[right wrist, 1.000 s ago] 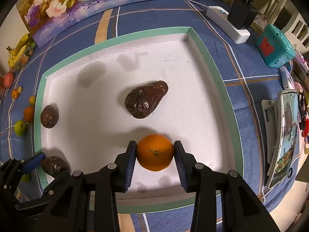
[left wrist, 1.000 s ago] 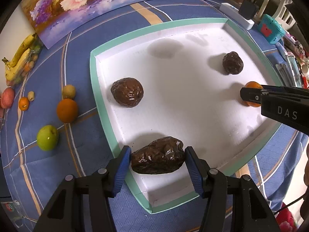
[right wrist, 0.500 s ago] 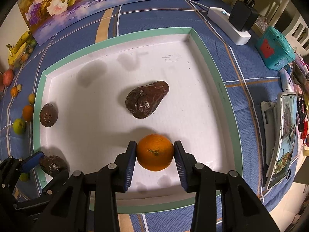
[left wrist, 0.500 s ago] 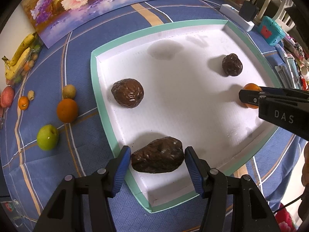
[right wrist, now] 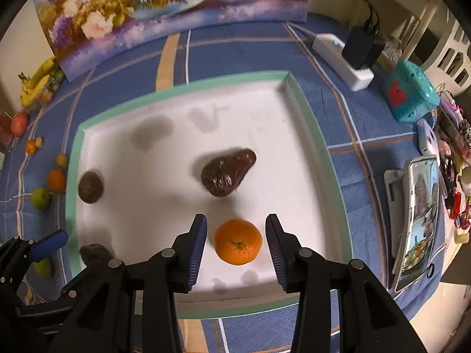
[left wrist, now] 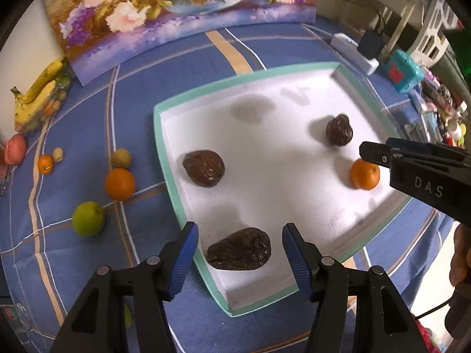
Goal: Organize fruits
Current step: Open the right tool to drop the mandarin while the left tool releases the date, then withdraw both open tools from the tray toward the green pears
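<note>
Fruits sit released in the tray (left wrist: 164, 158): your left gripper (left wrist: 239, 245) straddles the dark avocado (left wrist: 239, 249), right gripper (right wrist: 236, 234) the orange (right wrist: 238, 241), jaws spread clear.

Three dark brown wrinkled fruits (left wrist: 203, 168) (left wrist: 339, 129) (left wrist: 239, 249); three round oranges (left wrist: 364, 174) (left wrist: 120, 184) (left wrist: 46, 163); one green apple (left wrist: 88, 218); one yellow banana bunch (left wrist: 38, 88).
</note>
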`<state>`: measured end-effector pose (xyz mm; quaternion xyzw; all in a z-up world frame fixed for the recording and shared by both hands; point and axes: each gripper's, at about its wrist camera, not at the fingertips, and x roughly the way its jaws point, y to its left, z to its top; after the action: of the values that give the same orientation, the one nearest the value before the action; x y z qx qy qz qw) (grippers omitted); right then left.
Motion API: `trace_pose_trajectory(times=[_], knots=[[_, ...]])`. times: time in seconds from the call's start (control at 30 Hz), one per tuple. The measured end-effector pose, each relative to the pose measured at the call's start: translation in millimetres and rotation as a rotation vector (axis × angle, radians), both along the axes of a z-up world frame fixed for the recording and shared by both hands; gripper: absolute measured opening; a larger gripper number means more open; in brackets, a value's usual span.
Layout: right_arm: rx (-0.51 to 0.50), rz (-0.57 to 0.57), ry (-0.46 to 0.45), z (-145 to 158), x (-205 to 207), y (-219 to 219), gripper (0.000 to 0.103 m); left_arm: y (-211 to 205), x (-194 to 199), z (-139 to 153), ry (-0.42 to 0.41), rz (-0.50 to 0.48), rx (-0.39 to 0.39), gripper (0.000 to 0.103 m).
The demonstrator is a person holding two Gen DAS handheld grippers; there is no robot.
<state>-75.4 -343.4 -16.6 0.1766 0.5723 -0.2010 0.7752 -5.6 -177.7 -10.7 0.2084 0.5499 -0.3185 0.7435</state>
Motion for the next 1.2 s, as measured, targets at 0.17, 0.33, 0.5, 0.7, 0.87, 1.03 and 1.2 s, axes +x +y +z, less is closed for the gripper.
trace_pose_trajectory(times=[0.17,0.33,0.5,0.7,0.87,1.03,1.2], knots=[[-0.018,0.005,-0.039,16.9,1.7,4.3,0.043,6.7,8.8,9.7,-0.003,0.045,-0.038,0.063],[-0.033,0.004,-0.065,25.9,-2.6,8.4,0.043,22.1,20.1,17.0,0.013,0.106,-0.077,0.063],[-0.038,0.007,-0.076,31.7,-4.1,9.8,0.043,38.0,32.2,22.1,0.014,0.166,-0.105,0.063],[-0.047,0.020,-0.086,36.6,-2.4,13.4,0.043,58.8,49.1,27.9,0.015,0.242,-0.140,0.063],[-0.052,0.032,-0.093,38.8,-1.4,17.7,0.043,75.5,59.8,30.5,0.015,0.299,-0.155,0.063],[-0.052,0.043,-0.087,36.4,0.5,20.1,0.043,86.7,66.5,29.7,0.016,0.334,-0.160,0.064],[-0.058,0.046,-0.071,31.5,2.3,21.0,0.065,91.6,70.9,25.2,0.001,0.358,-0.129,0.079]])
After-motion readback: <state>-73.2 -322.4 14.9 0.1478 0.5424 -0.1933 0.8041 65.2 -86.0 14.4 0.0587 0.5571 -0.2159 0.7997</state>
